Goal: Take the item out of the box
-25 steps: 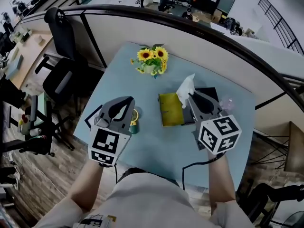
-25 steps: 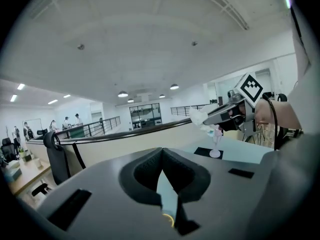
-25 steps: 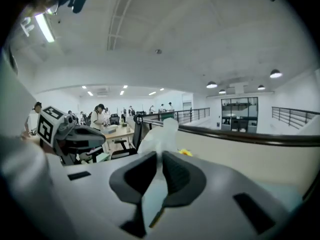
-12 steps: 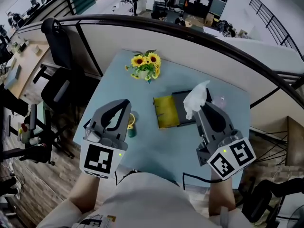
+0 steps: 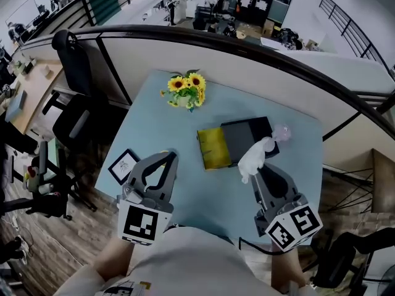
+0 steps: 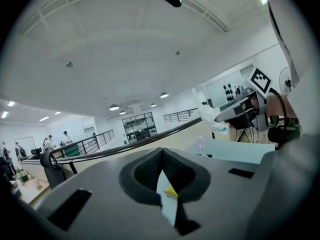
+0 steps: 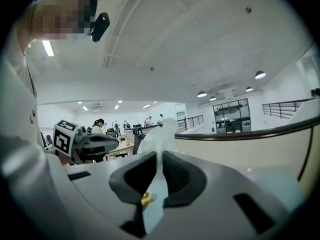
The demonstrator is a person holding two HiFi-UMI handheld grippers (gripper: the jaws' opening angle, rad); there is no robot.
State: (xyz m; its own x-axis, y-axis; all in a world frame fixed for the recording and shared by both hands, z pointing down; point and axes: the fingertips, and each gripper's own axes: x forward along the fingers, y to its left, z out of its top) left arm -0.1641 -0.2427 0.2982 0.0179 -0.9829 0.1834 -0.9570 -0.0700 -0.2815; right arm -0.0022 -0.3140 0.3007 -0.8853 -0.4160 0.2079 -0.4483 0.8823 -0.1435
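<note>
An open box lies mid-table in the head view, a black tray [image 5: 247, 135] with a yellow lid [image 5: 214, 148] folded out to its left. My right gripper [image 5: 259, 166] is shut on a crumpled white tissue [image 5: 253, 156], held in the air in front of the box and clear of it. In the right gripper view the tissue [image 7: 159, 136] stands up between the closed pads. My left gripper [image 5: 163, 163] hovers over the table's near left part, jaws together and nothing in them. The left gripper view shows the tissue [image 6: 210, 115] at the right.
The light blue table [image 5: 185, 128] carries a pot of sunflowers [image 5: 185, 90] at the far left, a small framed picture [image 5: 123, 165] near the left edge and a small clear object [image 5: 281, 130] right of the box. A curved railing runs behind the table; office chairs stand to the left.
Both grippers have drawn back toward me and risen. The tissue has come away from the box with the right gripper. The framed picture is now uncovered; the small cup is hidden under the left gripper.
</note>
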